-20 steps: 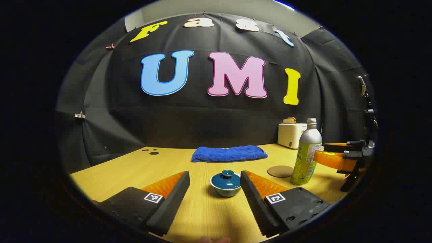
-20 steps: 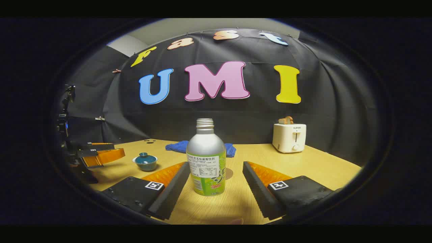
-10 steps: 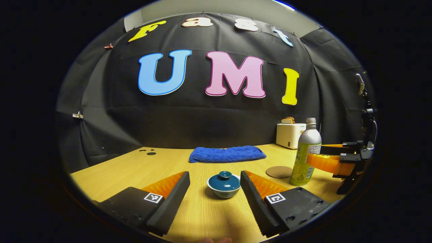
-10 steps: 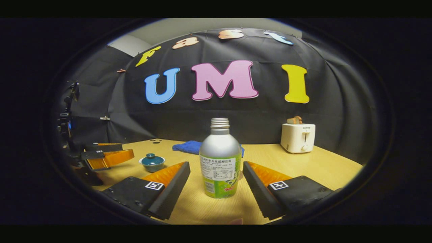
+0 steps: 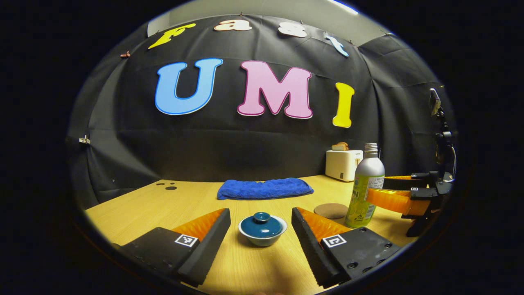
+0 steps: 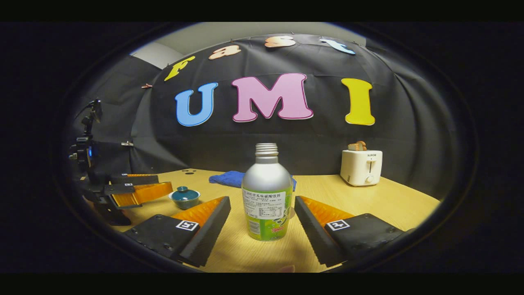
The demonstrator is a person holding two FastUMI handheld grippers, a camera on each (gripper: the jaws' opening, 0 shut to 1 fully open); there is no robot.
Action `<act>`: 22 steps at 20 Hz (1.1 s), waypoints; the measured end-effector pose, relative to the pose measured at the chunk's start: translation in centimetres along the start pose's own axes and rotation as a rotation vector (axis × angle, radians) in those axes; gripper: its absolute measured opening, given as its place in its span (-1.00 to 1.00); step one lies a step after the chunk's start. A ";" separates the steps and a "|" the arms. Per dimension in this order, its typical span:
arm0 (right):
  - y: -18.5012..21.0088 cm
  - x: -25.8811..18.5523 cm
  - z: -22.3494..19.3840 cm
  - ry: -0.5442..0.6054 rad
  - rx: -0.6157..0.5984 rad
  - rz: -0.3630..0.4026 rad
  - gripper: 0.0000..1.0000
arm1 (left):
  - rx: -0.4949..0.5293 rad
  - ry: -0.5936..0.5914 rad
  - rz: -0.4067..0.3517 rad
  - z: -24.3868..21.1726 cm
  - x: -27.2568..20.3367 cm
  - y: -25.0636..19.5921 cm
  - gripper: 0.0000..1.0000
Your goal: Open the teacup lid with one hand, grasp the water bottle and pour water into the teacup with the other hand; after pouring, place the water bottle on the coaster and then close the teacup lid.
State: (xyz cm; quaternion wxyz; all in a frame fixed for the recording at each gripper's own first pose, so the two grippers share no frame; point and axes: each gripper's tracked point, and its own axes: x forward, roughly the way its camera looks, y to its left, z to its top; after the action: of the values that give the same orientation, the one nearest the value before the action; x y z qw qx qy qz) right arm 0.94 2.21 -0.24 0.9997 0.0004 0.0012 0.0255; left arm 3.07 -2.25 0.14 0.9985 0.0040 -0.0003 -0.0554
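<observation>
Left gripper view: left gripper [image 5: 260, 229] spread, now framing lidded teacup [image 5: 262, 229], closer than before; coaster [image 5: 330, 210] beside water bottle [image 5: 365, 186]; right gripper [image 6: 262, 223] spread, bottle centred between fingers, untouched; both grasps imminent

The booth is dim overall, and the strongest light falls from above onto the wooden table [image 5: 135, 205], which glows warm yellow while the black cloth wall [image 5: 245, 143] swallows most of the light. A bright strip at the top of the left gripper view seems to be a ceiling lamp, though it is cut off. The water bottle [image 6: 267, 192] carries a soft sheen on its silver shoulder and throws a faint shadow toward the camera. The teacup [image 5: 262, 229] lid shows a small highlight. Both views bend strongly at the edges, where detail darkens and softens; the right gripper view looks slightly blurrier.
</observation>
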 end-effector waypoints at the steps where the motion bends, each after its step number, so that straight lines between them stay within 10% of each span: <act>1: 0.0 0.0 0.0 0.000 0.000 0.000 0.94 | 0.006 0.004 -0.004 0.0 0.5 0.0 0.89; 22: -0.1 0.0 0.0 0.001 0.001 0.002 0.94 | 0.180 0.210 -0.032 -3.0 5.3 0.0 -0.03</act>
State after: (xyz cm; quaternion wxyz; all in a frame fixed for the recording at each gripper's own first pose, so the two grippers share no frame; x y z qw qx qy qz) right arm 0.95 2.16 -0.19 0.9997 0.0008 0.0017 0.0263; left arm 8.36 -2.84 -2.85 0.9876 0.0992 0.0994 -0.0705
